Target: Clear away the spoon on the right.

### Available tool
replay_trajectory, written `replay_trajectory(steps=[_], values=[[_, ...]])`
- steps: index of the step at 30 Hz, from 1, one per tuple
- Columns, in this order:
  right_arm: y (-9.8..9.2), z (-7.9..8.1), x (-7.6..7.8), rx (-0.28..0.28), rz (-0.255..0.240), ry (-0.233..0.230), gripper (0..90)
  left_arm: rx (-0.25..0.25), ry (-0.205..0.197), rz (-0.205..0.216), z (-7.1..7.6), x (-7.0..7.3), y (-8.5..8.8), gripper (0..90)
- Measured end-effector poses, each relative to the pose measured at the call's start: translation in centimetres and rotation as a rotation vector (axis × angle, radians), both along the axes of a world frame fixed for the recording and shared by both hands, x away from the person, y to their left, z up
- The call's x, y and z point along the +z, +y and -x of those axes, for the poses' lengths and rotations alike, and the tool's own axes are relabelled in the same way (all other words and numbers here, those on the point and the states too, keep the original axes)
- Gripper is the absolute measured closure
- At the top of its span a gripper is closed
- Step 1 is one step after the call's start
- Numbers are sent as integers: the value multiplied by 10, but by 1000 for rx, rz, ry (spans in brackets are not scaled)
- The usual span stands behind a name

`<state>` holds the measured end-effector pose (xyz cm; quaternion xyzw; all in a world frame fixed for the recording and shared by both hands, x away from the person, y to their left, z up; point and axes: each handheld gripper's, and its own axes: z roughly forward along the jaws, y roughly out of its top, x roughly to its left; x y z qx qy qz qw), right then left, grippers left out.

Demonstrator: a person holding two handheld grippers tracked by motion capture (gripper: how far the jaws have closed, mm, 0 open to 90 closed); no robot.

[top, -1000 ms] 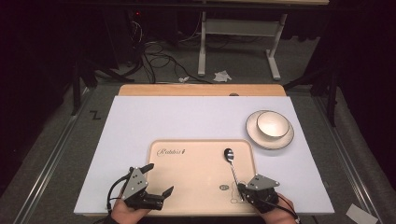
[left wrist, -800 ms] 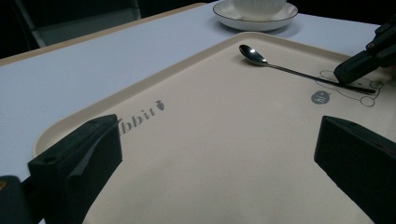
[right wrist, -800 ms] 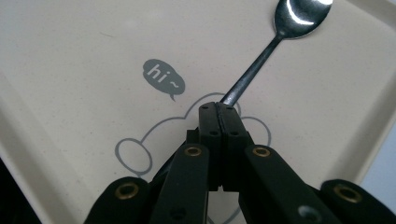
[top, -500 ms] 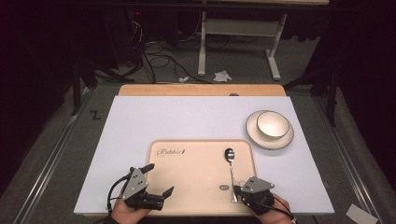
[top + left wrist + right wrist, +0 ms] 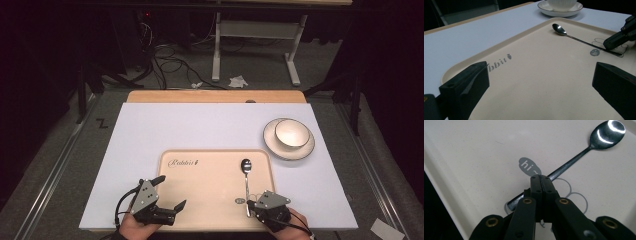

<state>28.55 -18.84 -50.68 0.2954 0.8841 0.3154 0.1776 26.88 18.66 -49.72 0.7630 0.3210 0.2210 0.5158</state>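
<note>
Spoon (image 5: 246, 176): polished metal teaspoon, bowl up, slim dark handle; lies flat on the right half of the tray, lower centre-right of the high view.
Right gripper (image 5: 541, 178): jaws pressed together, tips over the handle near its end; whether they pinch it I cannot tell.
Change: right gripper has shifted left onto the handle end; spoon unmoved.
Left gripper (image 5: 170, 191): jaws wide, nothing between, at the tray's lower left corner.
Tray (image 5: 210, 220): beige, raised rim, printed script and "hi" mark.
Bowl on saucer (image 5: 290, 136): upper right of the tray, well apart.
Table (image 5: 200, 125): white top, bare beyond the tray.
</note>
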Motion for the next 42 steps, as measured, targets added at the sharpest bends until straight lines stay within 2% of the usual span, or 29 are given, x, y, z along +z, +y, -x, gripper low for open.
replay_trajectory(steps=[11, 14, 17, 23, 24, 28, 31, 32, 34, 36, 39, 42], values=[[6, 3, 0, 22, 4, -1, 900, -2, 1, 1, 0, 0, 0, 17], [7, 4, -1, 26, 0, -3, 849, -2, 0, 1, 0, 0, 0, 17], [7, 4, 0, 29, 2, 0, 726, -3, 0, 1, 0, 0, 0, 17], [6, 4, 2, 35, -9, -9, 387, -2, 0, -1, 0, 0, 0, 17], [4, 3, 3, 30, -19, -20, 320, -1, 0, -1, 0, 0, 0, 17], [-8, -1, 12, -6, -81, -46, 140, -2, 1, -1, 0, 0, 1, 17], [-24, -7, 20, -64, -147, -71, 49, 4, 0, 0, -1, 0, 2, 17], [-30, -8, 23, -96, -184, -67, 17, 4, 2, 3, -1, 0, 2, 17], [-42, -11, 28, -145, -245, -76, 9, 9, 2, 0, -1, 0, 3, 16], [-54, -13, 32, -177, -270, -112, 9, 13, 3, 0, -1, 0, 4, 14], [-73, -17, 36, -217, -314, -140, 8, 20, 1, 0, -1, 0, 5, 13], [-89, -17, 38, -271, -334, -178, 18, 24, 3, -1, -1, 0, 6, 13]])
